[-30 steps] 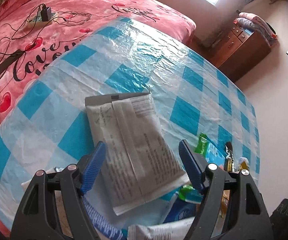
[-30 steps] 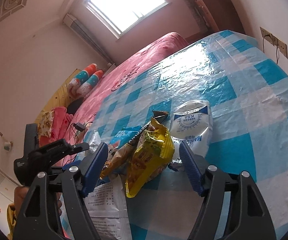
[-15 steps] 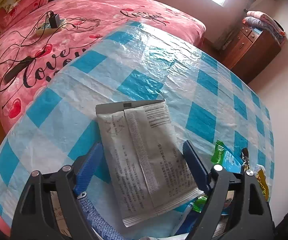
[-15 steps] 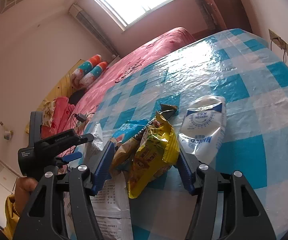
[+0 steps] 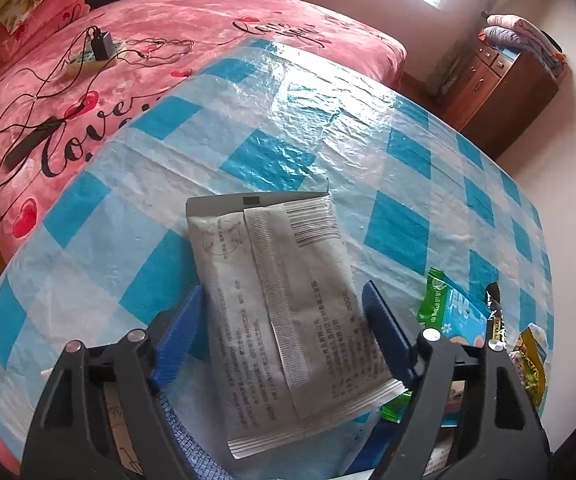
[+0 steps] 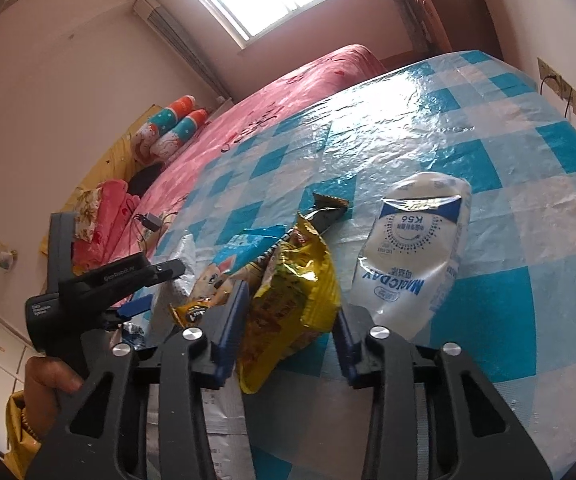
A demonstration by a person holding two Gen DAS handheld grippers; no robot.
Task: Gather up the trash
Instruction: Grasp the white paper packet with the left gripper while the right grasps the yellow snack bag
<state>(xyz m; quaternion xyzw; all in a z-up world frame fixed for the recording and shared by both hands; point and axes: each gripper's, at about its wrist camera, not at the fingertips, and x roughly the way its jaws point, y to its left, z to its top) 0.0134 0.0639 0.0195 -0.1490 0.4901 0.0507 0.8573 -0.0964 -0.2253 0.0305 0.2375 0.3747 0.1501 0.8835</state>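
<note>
Now right gripper (image 6: 288, 320) open around yellow snack bag (image 6: 288, 300): light, crinkly, slippery; I judged middle best. Left gripper (image 5: 284, 312) open over grey sachet (image 5: 284, 316).

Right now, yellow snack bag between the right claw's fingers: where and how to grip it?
Grip the yellow snack bag across its crumpled middle, coming in low from its near end, as the right claw already sits. The bag lies lengthwise along the fingers, puffed up off the tablecloth, so its sides are exposed. Closing there likely avoids the white pouch beside it.
</note>
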